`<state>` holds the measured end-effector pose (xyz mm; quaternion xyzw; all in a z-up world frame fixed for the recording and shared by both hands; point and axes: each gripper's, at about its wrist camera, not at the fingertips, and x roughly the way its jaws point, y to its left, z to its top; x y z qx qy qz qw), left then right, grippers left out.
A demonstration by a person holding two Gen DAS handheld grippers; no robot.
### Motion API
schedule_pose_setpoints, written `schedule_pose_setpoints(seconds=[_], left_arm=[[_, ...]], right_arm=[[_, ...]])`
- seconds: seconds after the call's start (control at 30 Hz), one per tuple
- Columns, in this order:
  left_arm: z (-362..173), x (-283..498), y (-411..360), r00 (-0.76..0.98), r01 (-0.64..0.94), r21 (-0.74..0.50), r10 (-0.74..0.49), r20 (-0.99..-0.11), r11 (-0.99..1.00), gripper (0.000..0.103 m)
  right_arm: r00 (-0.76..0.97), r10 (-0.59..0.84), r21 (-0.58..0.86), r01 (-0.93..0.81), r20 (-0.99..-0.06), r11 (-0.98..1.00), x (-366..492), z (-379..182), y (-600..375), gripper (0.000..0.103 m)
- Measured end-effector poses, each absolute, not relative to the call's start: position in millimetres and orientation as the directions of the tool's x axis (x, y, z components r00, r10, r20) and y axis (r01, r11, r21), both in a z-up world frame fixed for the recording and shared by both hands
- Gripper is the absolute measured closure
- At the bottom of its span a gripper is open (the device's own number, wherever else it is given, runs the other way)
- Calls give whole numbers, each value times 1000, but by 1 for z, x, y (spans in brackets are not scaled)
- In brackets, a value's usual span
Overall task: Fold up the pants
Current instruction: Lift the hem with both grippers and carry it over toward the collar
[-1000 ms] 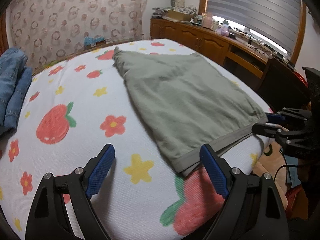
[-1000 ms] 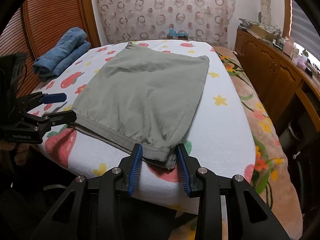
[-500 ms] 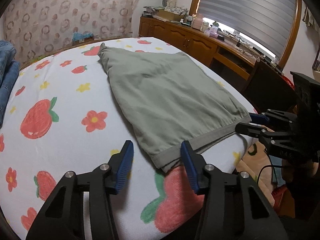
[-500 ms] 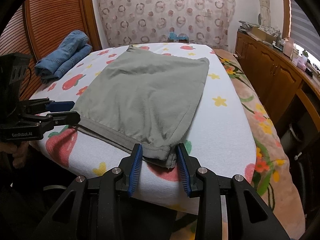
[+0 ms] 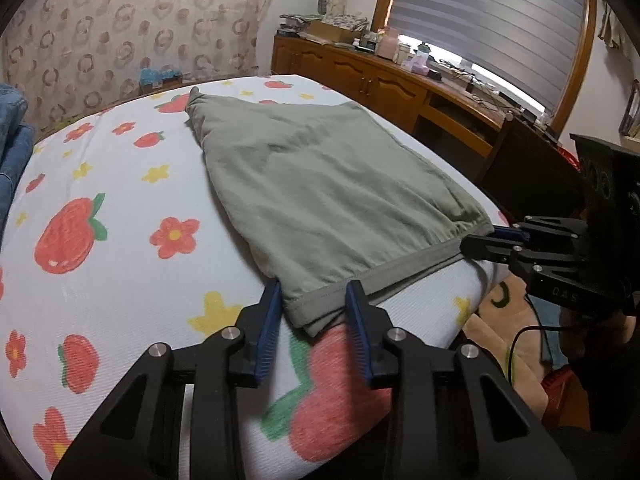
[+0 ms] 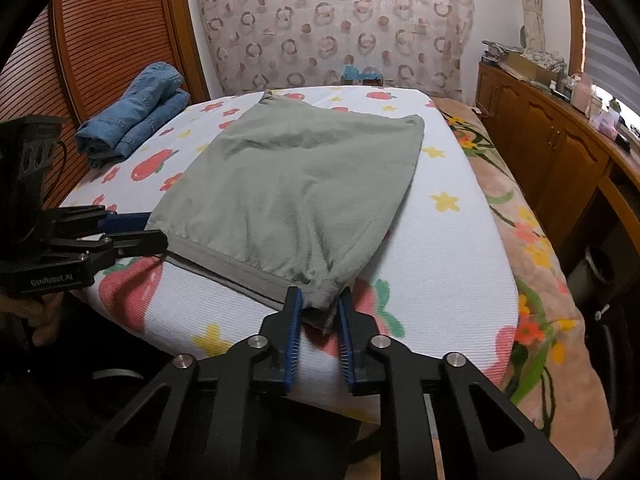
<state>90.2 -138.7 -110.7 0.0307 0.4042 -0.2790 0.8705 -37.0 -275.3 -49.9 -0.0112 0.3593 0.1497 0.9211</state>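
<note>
Bed (image 6: 460,248): We see a big bed with a white cover full of red strawberries, red flowers and yellow stars. It carries everything.
Cupboards (image 6: 560,152): Brown wood cupboards run along the wall on one side of the bed, with lots of small stuff on top.
Window blind (image 5: 492,12): A grey striped blind hangs over the cupboards.
Wooden door (image 6: 108,40): A brown slatted door stands behind the jeans.
Pants (image 6: 296,188): The green pants lie flat in the middle of the bed, folded over. Their long way runs from the edge near us to the far end of the bed. The waistband sits at the near edge and the legs point away from us.
Jeans (image 6: 136,120): A folded blue pile sits at the far side of the bed, well apart from the pants. Nothing lies on the pants.
Left gripper (image 5: 312,316): Its blue fingers (image 5: 268,328) sit on both sides of one waistband corner. They are closing in. One finger seems to touch the cloth, but a gap shows at the other.
Right gripper (image 6: 318,320): Its fingers (image 6: 292,336) are closing too, and they squeeze the other waistband corner, which is bunched up between them.
Hand (image 6: 44,312): We see a bit of the person's hand under the left gripper.
</note>
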Motion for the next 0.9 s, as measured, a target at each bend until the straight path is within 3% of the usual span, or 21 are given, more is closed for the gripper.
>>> schedule_pose_setpoints(seconds=[0.23,0.5,0.9], left_arm=[[-106,90,-139,519,511,-215,-498,-695,833,93],[-58,80,-133,596,535,-181,-521,-611,825,95],[61,69,-97,737,539,-116,-534,-415,834,95]], right_arm=[[702,302,133,-287,-645,949,-36,-50,-277,92],[755,317,113,-310,-574,944,-38,-17,-274,93],[843,380,22,-403,-380,915,-49,88,-255,93]])
